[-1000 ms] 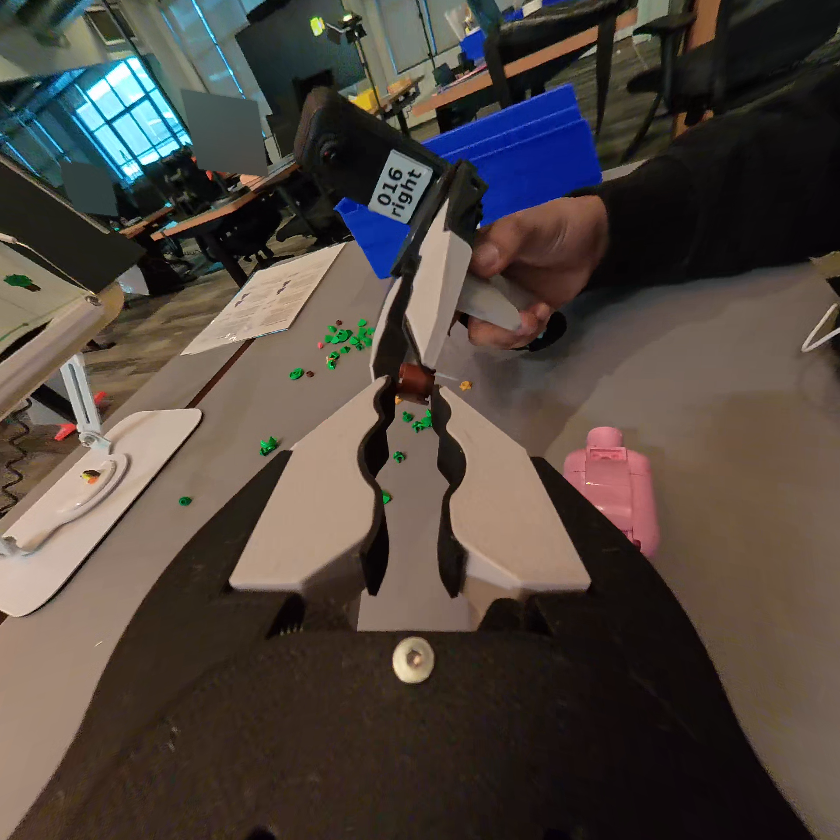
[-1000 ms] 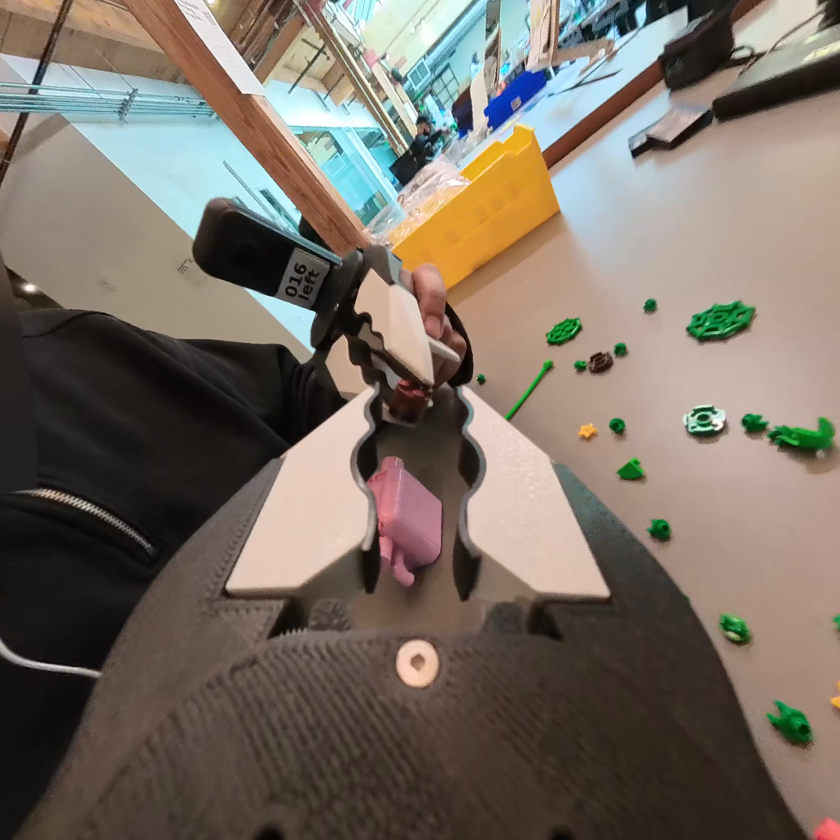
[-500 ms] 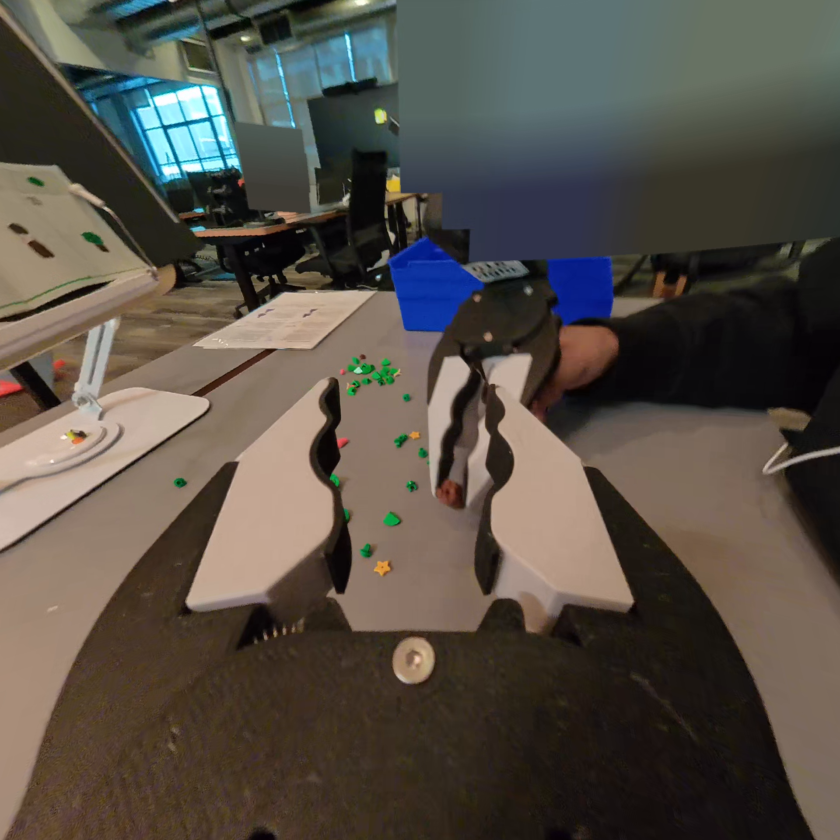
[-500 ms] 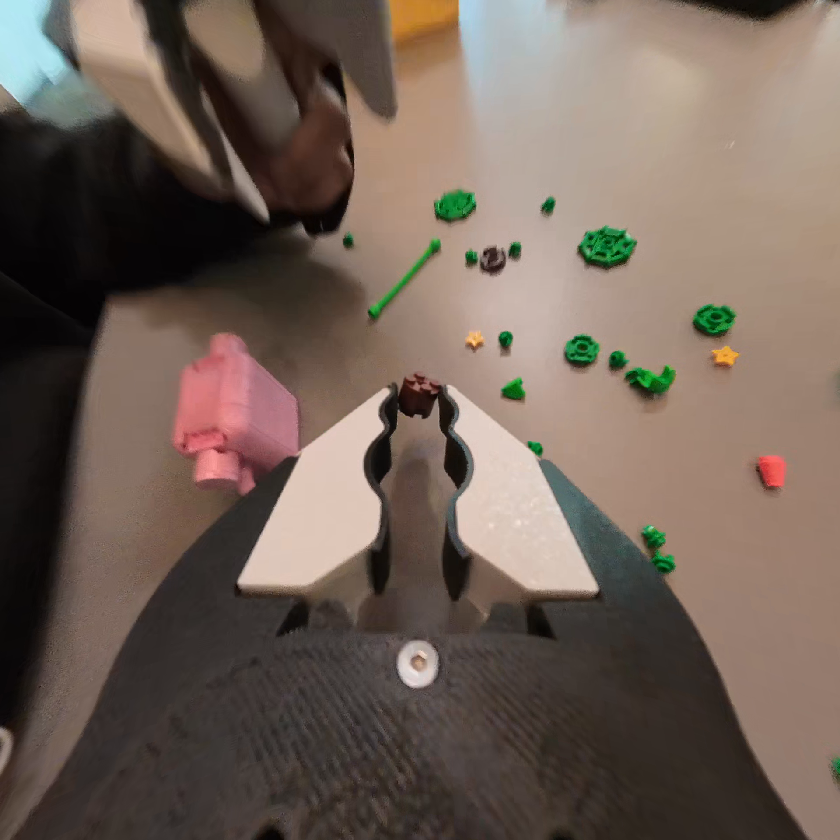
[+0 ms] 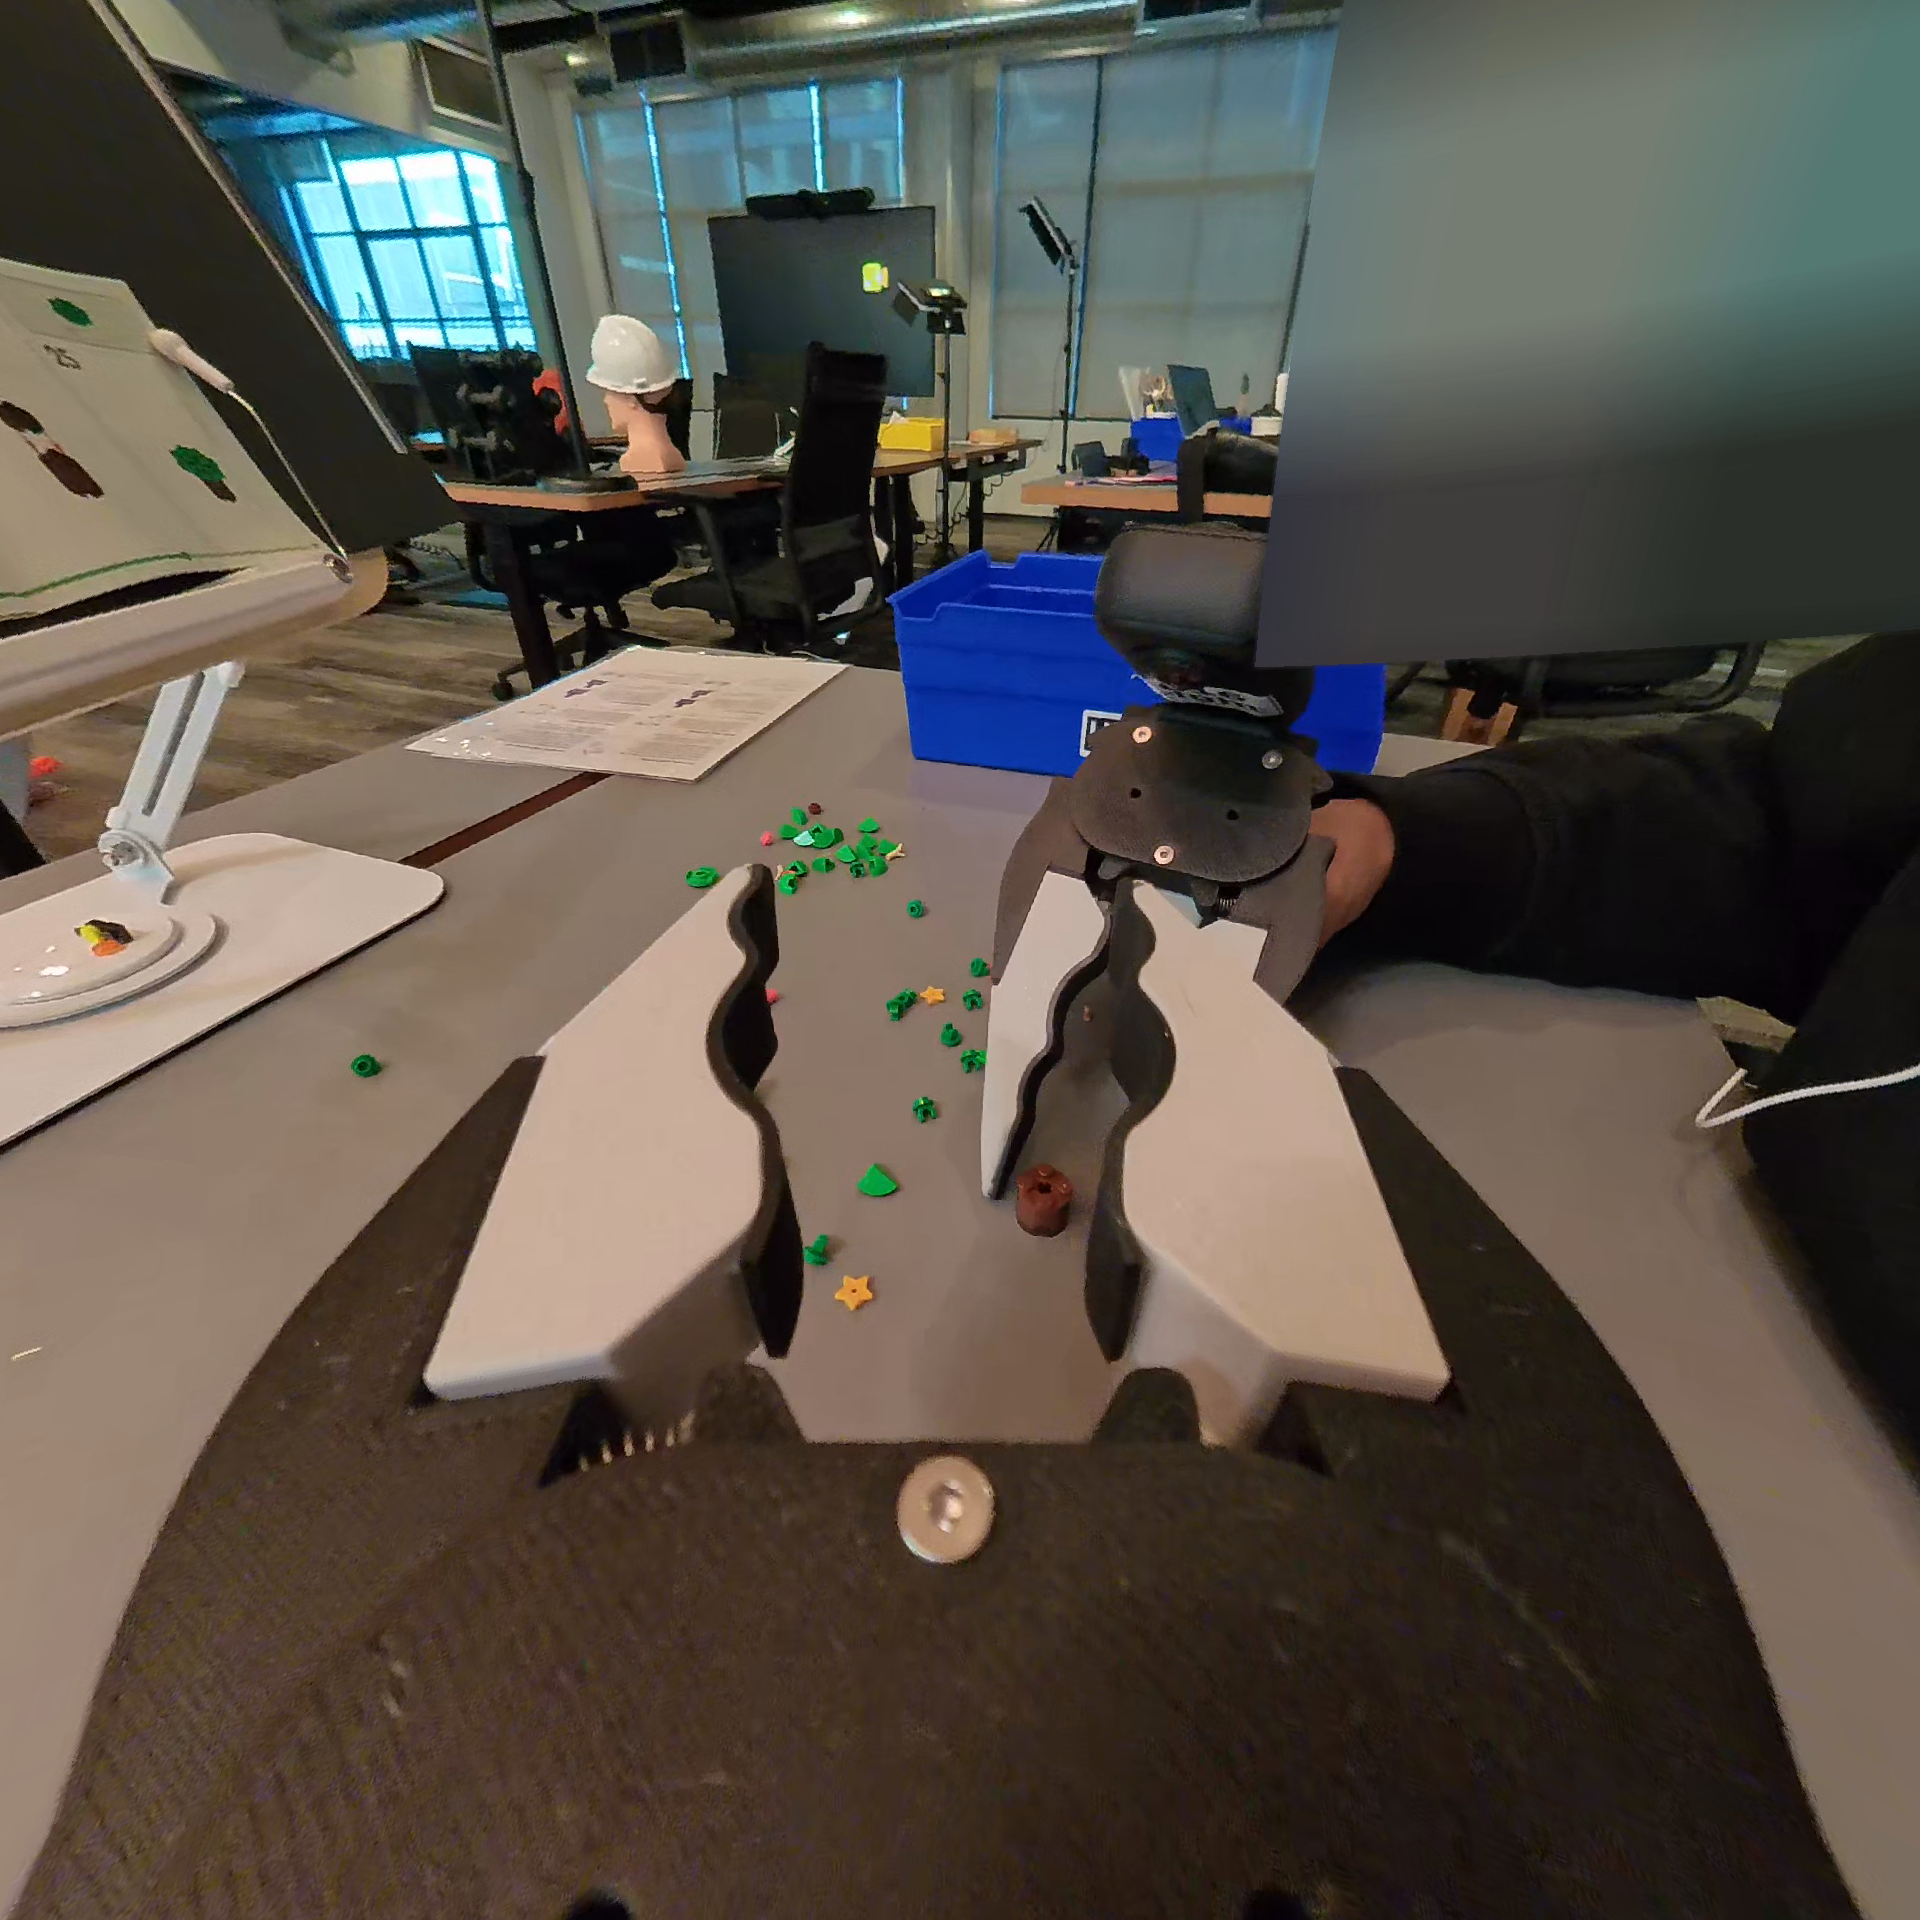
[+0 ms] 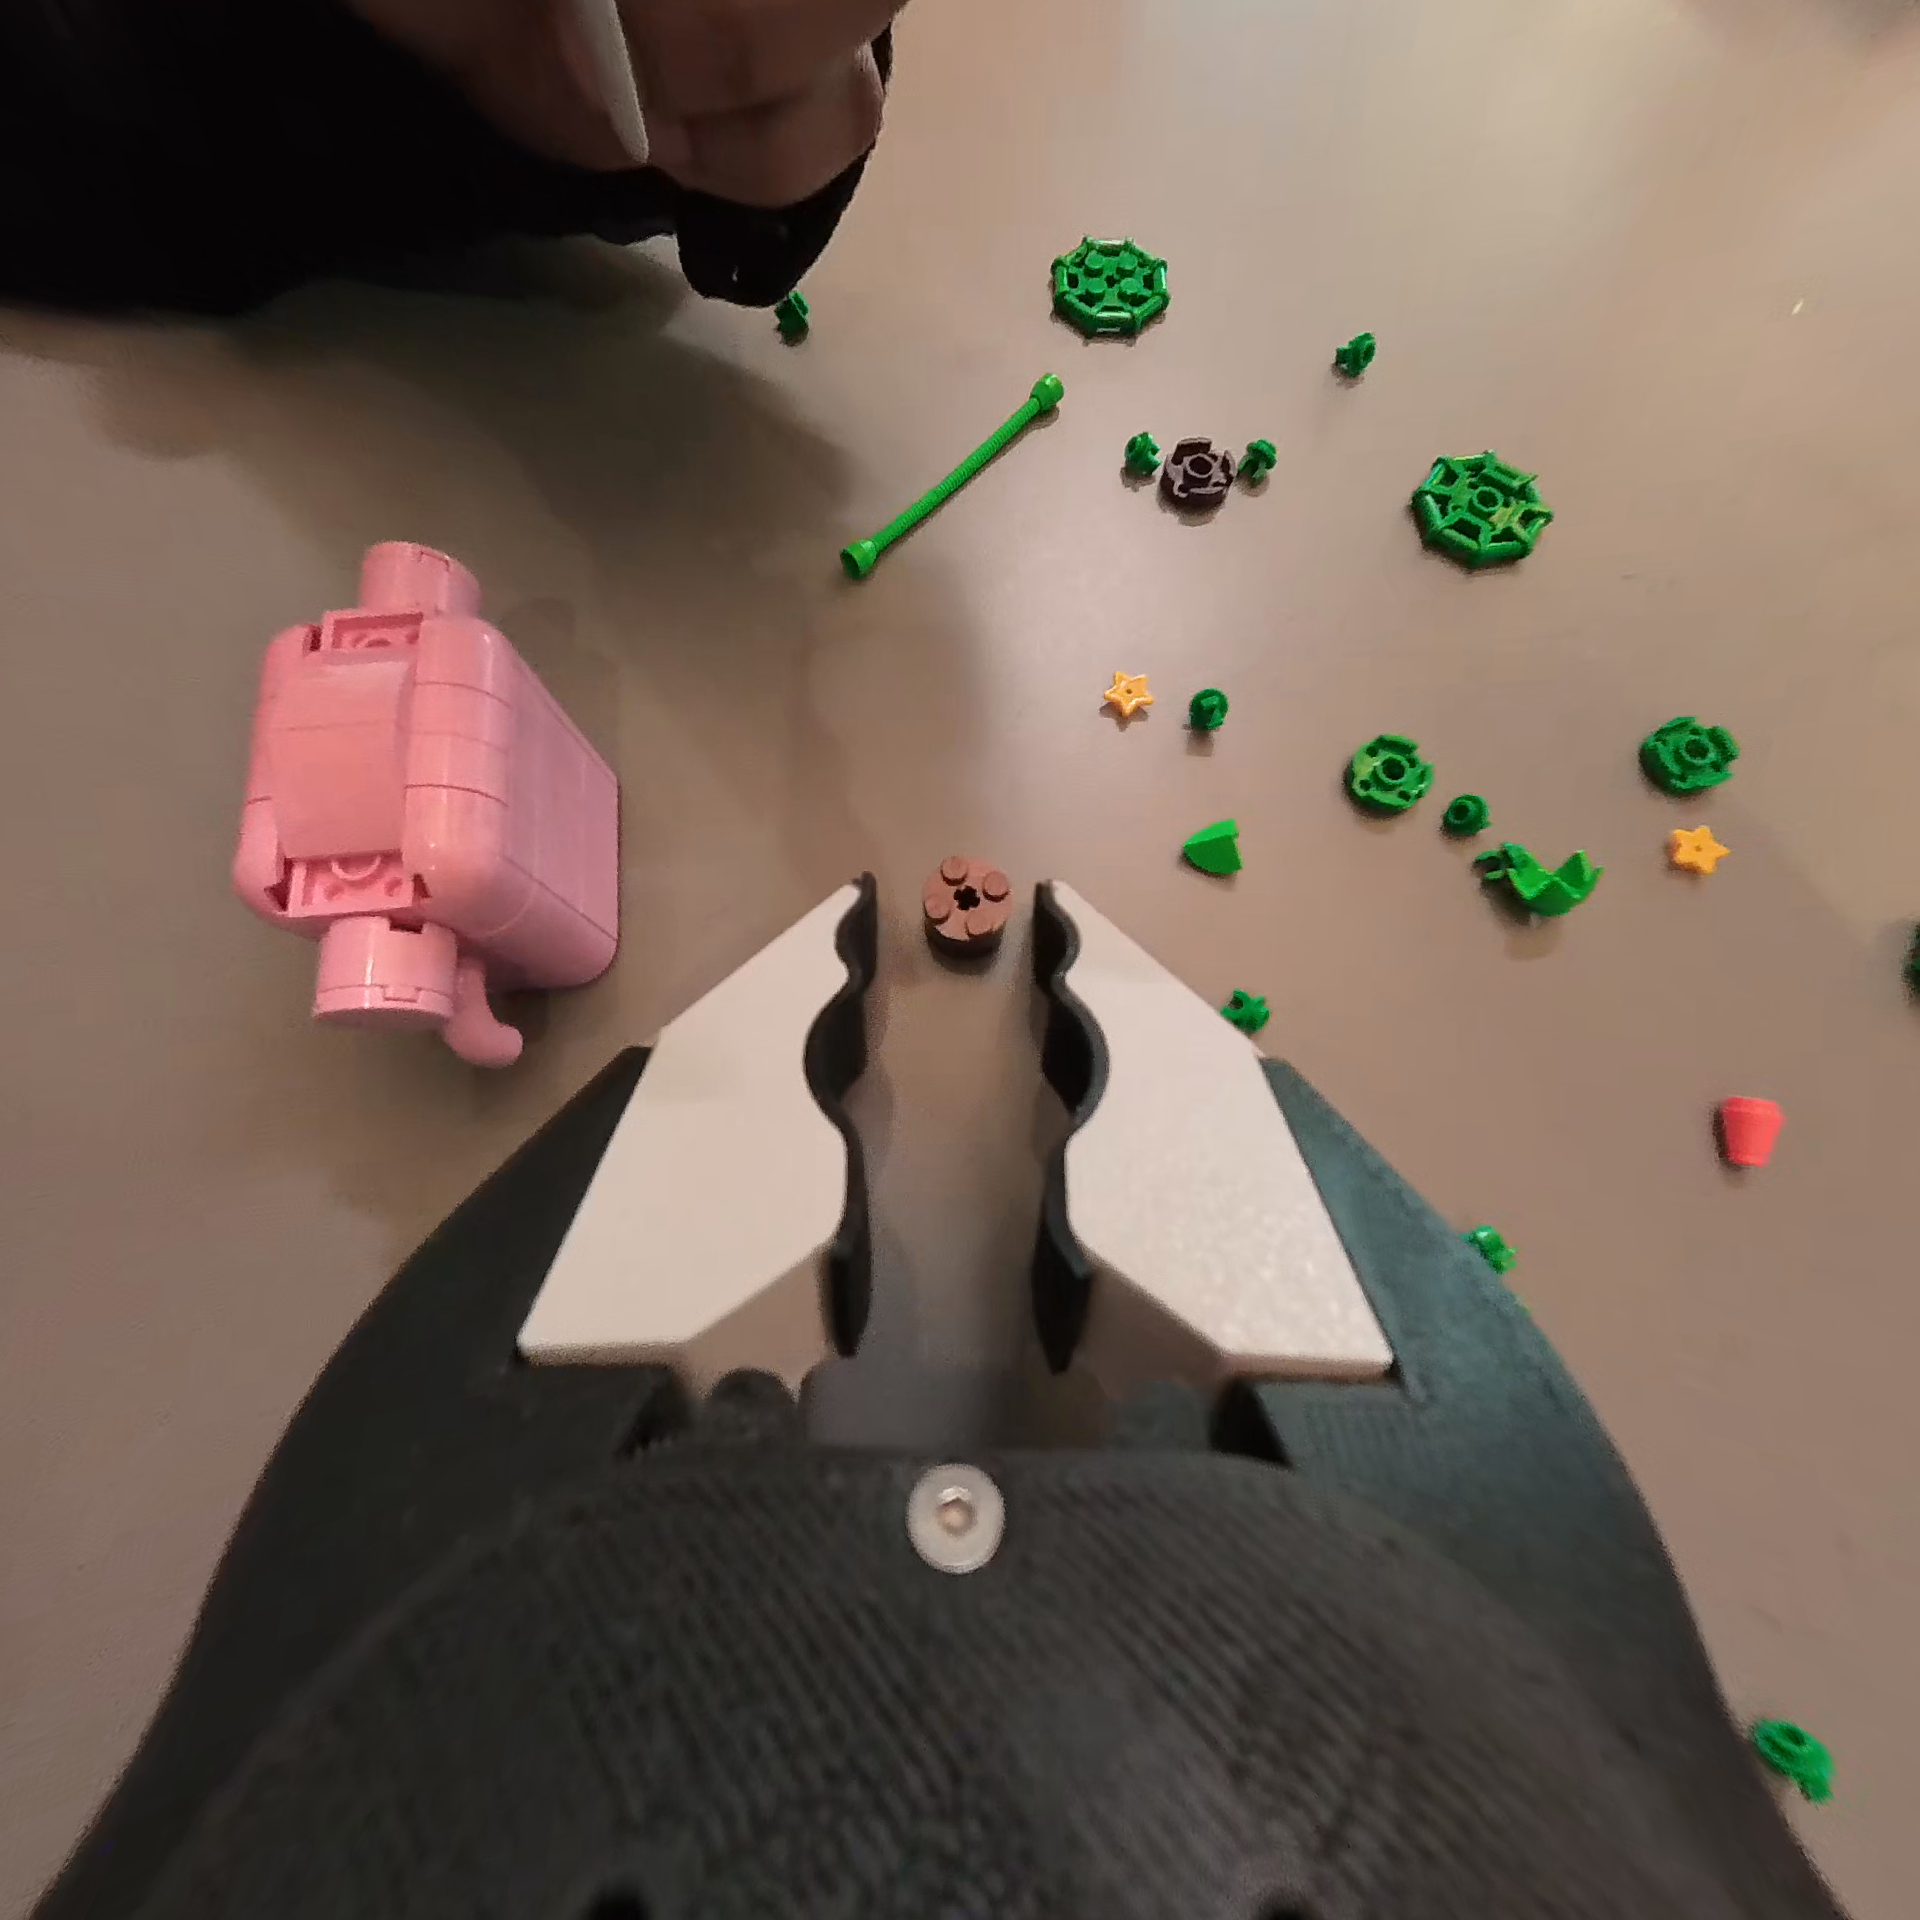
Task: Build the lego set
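Behind your scattered pieces, the blue bin (image 5: 997, 665) sits with nothing visible inside. Your left gripper (image 5: 940, 1049) gapes wide. Your right gripper (image 6: 951, 899) is parted around the brown round brick (image 6: 966, 902), which stands untouched on the table (image 6: 727, 727) beside the pink build (image 6: 426, 790).

right gripper (image 6: 951, 899) jaws spread, leaving the brown round brick (image 6: 966, 909) on the table.

Brown round brick (image 6: 965, 901), pink block build (image 6: 421, 798), green ribbed rod (image 6: 951, 477), yellow star (image 6: 1127, 693), red cone (image 6: 1750, 1129), blue bin (image 5: 997, 665)
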A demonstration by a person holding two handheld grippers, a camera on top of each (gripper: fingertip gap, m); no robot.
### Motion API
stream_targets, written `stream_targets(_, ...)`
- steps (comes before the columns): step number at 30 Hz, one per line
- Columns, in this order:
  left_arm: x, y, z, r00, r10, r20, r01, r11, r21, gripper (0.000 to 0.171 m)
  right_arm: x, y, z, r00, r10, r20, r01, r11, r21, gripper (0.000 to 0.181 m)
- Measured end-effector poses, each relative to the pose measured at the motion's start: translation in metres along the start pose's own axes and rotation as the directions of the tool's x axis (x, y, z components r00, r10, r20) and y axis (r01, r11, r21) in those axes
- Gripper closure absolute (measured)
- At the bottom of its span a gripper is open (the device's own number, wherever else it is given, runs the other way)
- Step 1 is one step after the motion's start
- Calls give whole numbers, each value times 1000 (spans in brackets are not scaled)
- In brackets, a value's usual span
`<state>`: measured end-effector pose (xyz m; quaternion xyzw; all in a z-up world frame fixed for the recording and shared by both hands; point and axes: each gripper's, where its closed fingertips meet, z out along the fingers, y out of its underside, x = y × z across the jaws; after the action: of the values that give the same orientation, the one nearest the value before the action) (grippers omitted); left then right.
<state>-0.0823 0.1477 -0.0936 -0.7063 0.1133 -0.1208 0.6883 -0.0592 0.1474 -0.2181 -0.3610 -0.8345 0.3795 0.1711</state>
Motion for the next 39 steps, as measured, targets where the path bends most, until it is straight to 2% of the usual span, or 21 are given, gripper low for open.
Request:
stream_targets(8,2,7,4,999,-47,-28,46,999,-15,111,-1,1,1,1000,25,14,-25,1000,-8,142)
stream_targets(19,4,19,9,995,-83,-49,80,995,-54,112,3,1,1,999,28,-18,-28,1000,-10,138)
stream_targets(39,5,24,12,990,-126,-64,122,990,-68,111,3,1,2,999,31,-23,-31,999,-10,137)
